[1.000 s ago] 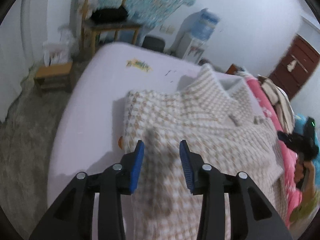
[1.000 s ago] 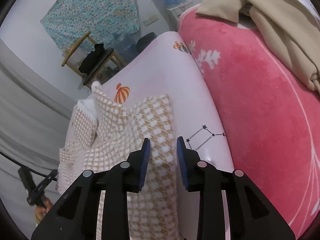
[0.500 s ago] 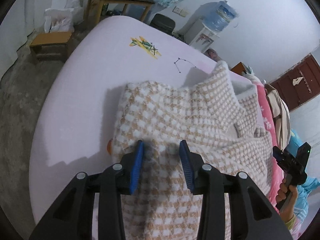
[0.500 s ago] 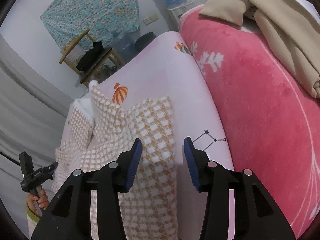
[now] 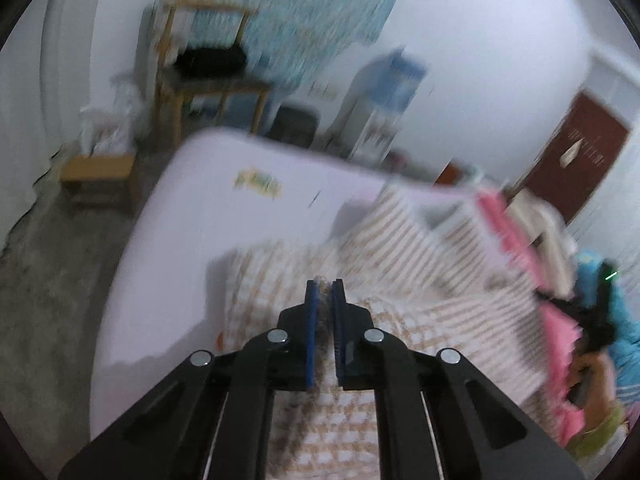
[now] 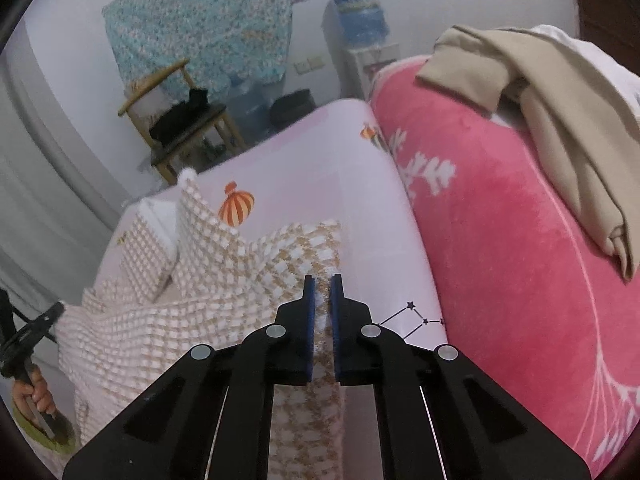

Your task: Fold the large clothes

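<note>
A large beige-and-white checked garment (image 5: 404, 264) lies on the pale lilac bed sheet (image 5: 208, 216). My left gripper (image 5: 324, 285) is shut on a pinch of the checked cloth near its left edge; this view is blurred. In the right wrist view the same garment (image 6: 224, 280) spreads to the left, with a raised peak of cloth at the back. My right gripper (image 6: 322, 280) is shut on the garment's right edge, next to the bare sheet (image 6: 320, 168). The other hand-held gripper (image 6: 28, 332) shows at the far left.
A pink blanket (image 6: 520, 240) with beige clothes (image 6: 560, 92) on it lies along the right side of the bed. A wooden chair (image 6: 180, 120), a water dispenser (image 6: 360, 28) and a dark bin stand past the bed's far end. A low wooden stool (image 5: 100, 172) stands on the floor left.
Both grippers were open over the garment and have shut on its cloth. The left view has swung upward and is blurred with motion.
</note>
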Motion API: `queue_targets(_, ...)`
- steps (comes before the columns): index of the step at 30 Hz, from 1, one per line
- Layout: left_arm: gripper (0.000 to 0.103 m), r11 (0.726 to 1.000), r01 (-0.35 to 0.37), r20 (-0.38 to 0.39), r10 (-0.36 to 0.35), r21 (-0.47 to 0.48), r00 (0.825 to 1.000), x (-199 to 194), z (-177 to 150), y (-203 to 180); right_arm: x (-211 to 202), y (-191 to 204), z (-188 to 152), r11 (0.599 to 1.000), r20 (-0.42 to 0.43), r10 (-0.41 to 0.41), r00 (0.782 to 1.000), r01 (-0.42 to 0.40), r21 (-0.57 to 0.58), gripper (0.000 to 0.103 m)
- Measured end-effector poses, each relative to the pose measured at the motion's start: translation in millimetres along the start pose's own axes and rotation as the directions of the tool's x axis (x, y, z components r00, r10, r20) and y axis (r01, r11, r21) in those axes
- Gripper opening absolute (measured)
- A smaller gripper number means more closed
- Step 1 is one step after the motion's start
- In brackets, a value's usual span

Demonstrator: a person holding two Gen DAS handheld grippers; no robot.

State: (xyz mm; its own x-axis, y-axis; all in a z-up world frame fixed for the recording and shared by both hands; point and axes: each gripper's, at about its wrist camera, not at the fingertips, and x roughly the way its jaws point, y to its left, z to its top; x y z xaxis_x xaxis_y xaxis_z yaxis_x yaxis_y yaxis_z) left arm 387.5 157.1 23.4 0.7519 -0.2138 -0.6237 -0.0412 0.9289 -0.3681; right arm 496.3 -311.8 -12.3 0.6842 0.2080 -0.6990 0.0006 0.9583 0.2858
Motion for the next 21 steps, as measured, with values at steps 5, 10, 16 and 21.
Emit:
queue_targets(5, 0.006, 0.998, -0.056, -0.050, 0.055, -0.006, 0.997, 14.6, -9.1, 16.4, 5.4, -19.9, -2.8, 0.996, 0.011, 0.035, 0.999, -0.036, 0.087, 0.004)
queue_targets(10, 0.006, 0.993, -0.051, -0.129, 0.037, -0.107, 0.991, 29.8, -20.4, 35.3, 11.7, -21.9, -1.9, 0.993, 0.000, 0.035, 0.999, -0.035, 0.112, 0.004)
queue_targets(16, 0.007, 0.991, -0.114, -0.187, 0.100, -0.064, 0.977, 40.2, -18.3, 32.7, 18.6, -23.6, -1.2, 0.996, -0.038, 0.013, 0.999, -0.009, 0.091, 0.008)
queue_targets(21, 0.014, 0.989, -0.136, -0.163, 0.125, -0.057, 0.979, 33.7, -19.9, 31.7, 10.2, -27.0, -2.9, 0.995, -0.067, -0.044, 0.997, 0.050, 0.087, 0.041)
